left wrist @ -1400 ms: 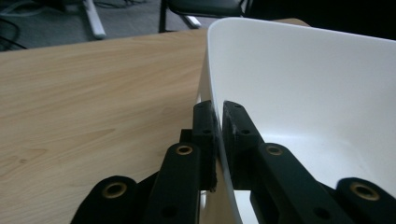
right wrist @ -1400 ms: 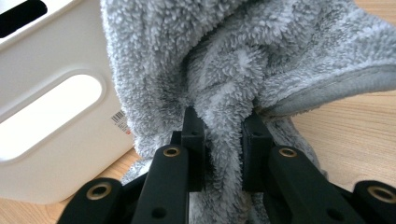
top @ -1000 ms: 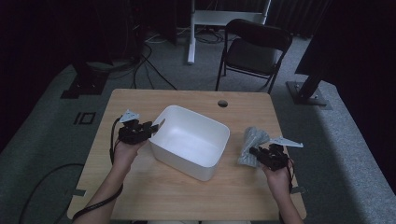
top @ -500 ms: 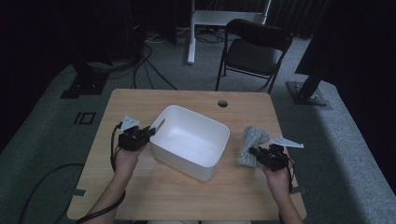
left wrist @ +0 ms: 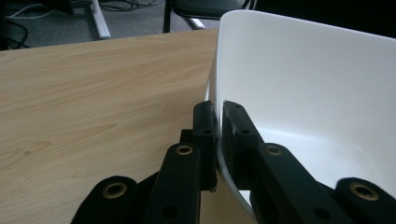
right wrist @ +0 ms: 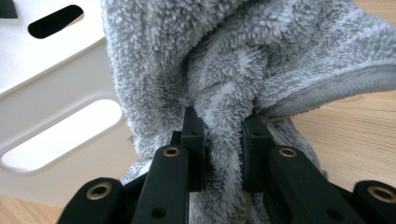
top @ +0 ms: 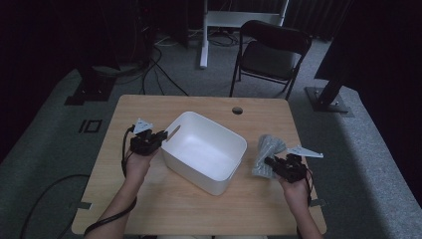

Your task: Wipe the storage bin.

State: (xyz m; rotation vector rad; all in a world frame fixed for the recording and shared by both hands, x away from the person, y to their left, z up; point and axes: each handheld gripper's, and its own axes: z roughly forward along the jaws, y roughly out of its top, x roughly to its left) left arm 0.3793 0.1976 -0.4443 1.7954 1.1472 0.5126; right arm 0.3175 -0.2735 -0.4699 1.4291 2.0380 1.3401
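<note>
Looking down from the high view first: left gripper (top: pixel 160 138) sat at the near-left rim of the white bin (top: pixel 204 152), and its fingers had just been closing, with the bin wall between them. A second back that gripper stood a little off the rim with fingers apart; now it was clamped on. My read: the bin was secured, so the cloth could go in without the tub sliding. Right gripper (top: pixel 268 162) had not shifted, fingers pinched on the grey towel (top: pixel 266 154), which lay bunched on the tabletop (top: pixel 149 209) just beside the bin's right side. Towel's long axis ran from the gripper away toward the far edge, leaning slightly right. Bin sat skewed mid-tabletop, long axis running far-left to near-right, open side up, inside looked bare.

Left gripper view: fingers (left wrist: pixel 205 128) were closed on the thin white wall, one outside, one inside the bin (left wrist: pixel 303 93). Wood showed to the left of them.

Right gripper view: fingers (right wrist: pixel 192 135) squeezed a thick fold of towel (right wrist: pixel 243 60), pile bulging between and over them. Towel rose straight ahead from the grip, hem trailing off to the right. Bin (right wrist: pixel 51 102) with its slot handle was close at the left, near the cloth; touching or not, couldn't tell.
</note>
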